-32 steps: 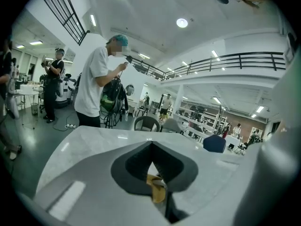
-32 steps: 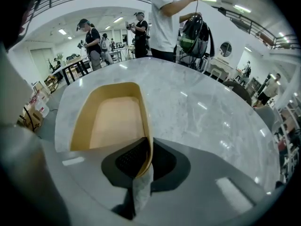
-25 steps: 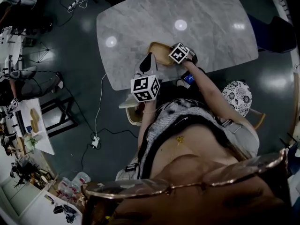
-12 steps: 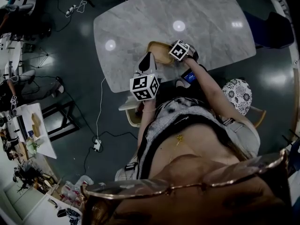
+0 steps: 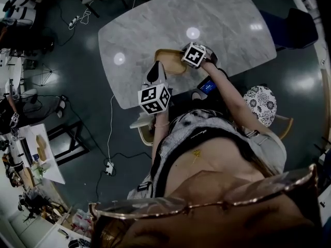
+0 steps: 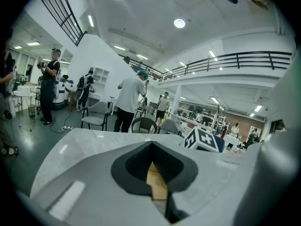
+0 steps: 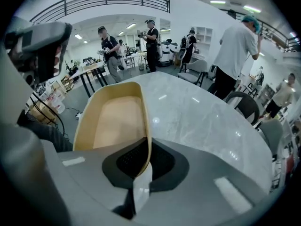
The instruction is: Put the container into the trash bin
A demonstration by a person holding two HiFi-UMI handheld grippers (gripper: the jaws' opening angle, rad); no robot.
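The container [image 5: 168, 61] is a shallow tan tray over the near edge of the marble table [image 5: 227, 30]. My right gripper [image 5: 182, 60] is shut on the tray's right rim, and in the right gripper view the thin wall [image 7: 146, 140] runs between the jaws [image 7: 143, 166]. The tray [image 7: 113, 121] hangs tilted from that grip. My left gripper [image 5: 156, 69] sits just beside the tray's near left corner with its jaws together and nothing held. In the left gripper view [image 6: 151, 163] a tan sliver of the tray [image 6: 158, 186] shows through the slit. No trash bin is in view.
A patterned round seat [image 5: 261, 105] stands at my right, and a pale chair [image 5: 140, 124] sits below the table edge. A cable with a power strip [image 5: 107, 165] lies on the dark floor at left. Several people [image 6: 129, 98] stand beyond the table.
My right gripper has risen with the tray's rim in it, lifting that side off the table. The left gripper has stayed where it was.
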